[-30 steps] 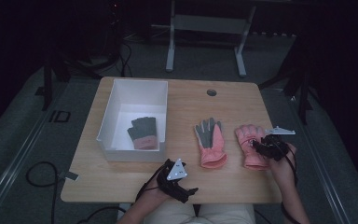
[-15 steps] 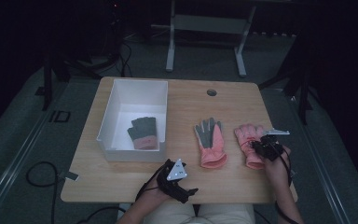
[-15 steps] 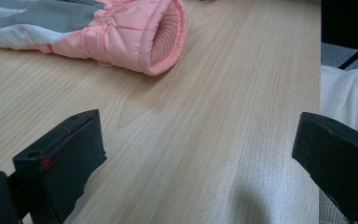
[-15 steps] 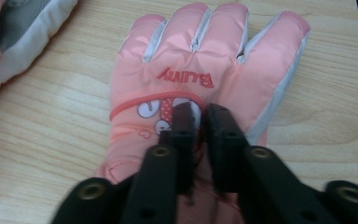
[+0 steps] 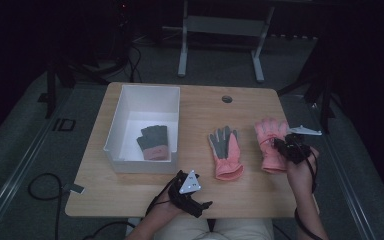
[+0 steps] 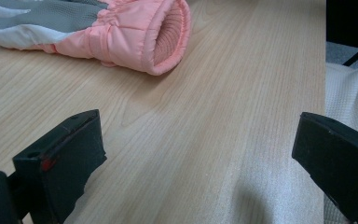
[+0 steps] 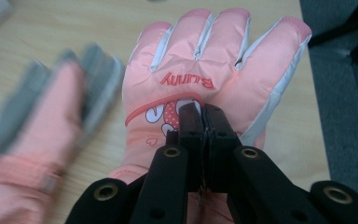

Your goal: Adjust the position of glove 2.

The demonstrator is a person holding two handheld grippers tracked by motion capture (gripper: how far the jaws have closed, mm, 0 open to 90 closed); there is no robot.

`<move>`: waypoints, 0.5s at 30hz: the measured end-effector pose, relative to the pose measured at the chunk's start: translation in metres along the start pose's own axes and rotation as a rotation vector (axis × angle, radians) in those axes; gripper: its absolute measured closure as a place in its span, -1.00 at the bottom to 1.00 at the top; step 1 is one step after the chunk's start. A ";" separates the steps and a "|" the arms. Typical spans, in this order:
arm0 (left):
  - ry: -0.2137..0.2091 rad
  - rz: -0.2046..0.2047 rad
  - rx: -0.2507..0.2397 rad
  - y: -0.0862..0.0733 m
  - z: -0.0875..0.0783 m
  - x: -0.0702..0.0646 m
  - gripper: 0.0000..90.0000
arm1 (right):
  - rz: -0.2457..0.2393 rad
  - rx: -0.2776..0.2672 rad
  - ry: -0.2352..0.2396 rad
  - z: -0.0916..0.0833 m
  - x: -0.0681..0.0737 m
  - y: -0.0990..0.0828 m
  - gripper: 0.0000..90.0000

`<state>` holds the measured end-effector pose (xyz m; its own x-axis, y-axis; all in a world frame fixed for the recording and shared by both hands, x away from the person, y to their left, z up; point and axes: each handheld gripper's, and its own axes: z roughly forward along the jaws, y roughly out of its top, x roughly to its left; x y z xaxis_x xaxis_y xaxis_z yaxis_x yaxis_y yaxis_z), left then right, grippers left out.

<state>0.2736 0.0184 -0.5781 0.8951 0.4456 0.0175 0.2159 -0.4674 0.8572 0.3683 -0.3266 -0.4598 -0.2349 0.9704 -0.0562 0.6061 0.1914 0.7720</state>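
A pink glove (image 5: 269,136) lies back up at the table's right, with "Bunny" printed on it (image 7: 214,60). My right gripper (image 5: 284,145) (image 7: 204,109) is shut on a fold of fabric on its back. Its jaws have just been closing with that fabric between them. A second pink glove (image 5: 226,152) (image 6: 121,32) lies palm up at the middle, its grey palm showing, blurred in the right gripper view (image 7: 37,116). My left gripper (image 5: 200,204) (image 6: 196,154) rests open near the front edge, with nothing between its jaws.
A white bin (image 5: 130,97) stands at the left of the wooden table (image 5: 205,107), holding a dark grey glove (image 5: 154,141) with a pink cuff. A cable hole (image 5: 227,99) sits near the far edge. Dark floor and a metal stand (image 5: 220,30) lie beyond.
My right gripper has shut on the right-hand pink glove's back and has risen a little, pulling the fabric up. The left gripper has stayed put.
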 end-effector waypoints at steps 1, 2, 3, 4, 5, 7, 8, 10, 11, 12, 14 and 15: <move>0.000 0.000 -0.001 0.000 0.000 0.000 -0.96 | -0.007 -0.012 0.001 -0.005 0.004 0.006 0.95; 0.001 0.001 -0.001 0.000 0.000 0.000 -0.96 | -0.004 -0.021 -0.002 -0.009 0.009 0.011 0.95; 0.002 0.002 0.000 0.000 0.000 0.000 -0.96 | -0.011 -0.031 -0.006 -0.013 0.013 0.017 0.95; 0.001 -0.001 0.002 0.000 0.000 0.000 -0.96 | -0.011 -0.038 -0.007 -0.016 0.018 0.022 0.95; 0.000 0.001 0.002 0.000 0.000 0.000 -0.96 | -0.008 -0.044 -0.003 -0.018 0.022 0.026 0.95; 0.000 0.004 0.001 0.000 0.000 0.000 -0.96 | -0.008 -0.052 0.009 -0.021 0.032 0.034 0.95; 0.001 0.003 0.000 0.000 0.000 0.000 -0.96 | -0.011 -0.054 0.018 -0.022 0.038 0.037 0.94; -0.002 0.002 0.002 0.000 0.000 0.000 -0.96 | -0.013 -0.056 0.039 -0.021 0.050 0.041 0.95; -0.003 0.002 0.001 0.000 0.000 0.000 -0.96 | -0.017 -0.055 0.049 -0.020 0.056 0.043 0.95; -0.004 0.003 0.000 0.000 0.000 0.000 -0.96 | -0.018 -0.052 0.060 -0.019 0.063 0.045 0.95; -0.004 -0.003 -0.003 0.000 0.000 0.000 -0.96 | -0.026 -0.041 0.070 -0.015 0.077 0.047 0.95; -0.005 -0.008 -0.003 0.000 0.000 0.000 -0.96 | -0.028 -0.035 0.076 -0.012 0.083 0.048 0.95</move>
<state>0.2736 0.0182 -0.5782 0.8951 0.4458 0.0079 0.2221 -0.4611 0.8591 0.3685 -0.2383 -0.4199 -0.3087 0.9506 -0.0310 0.5717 0.2115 0.7927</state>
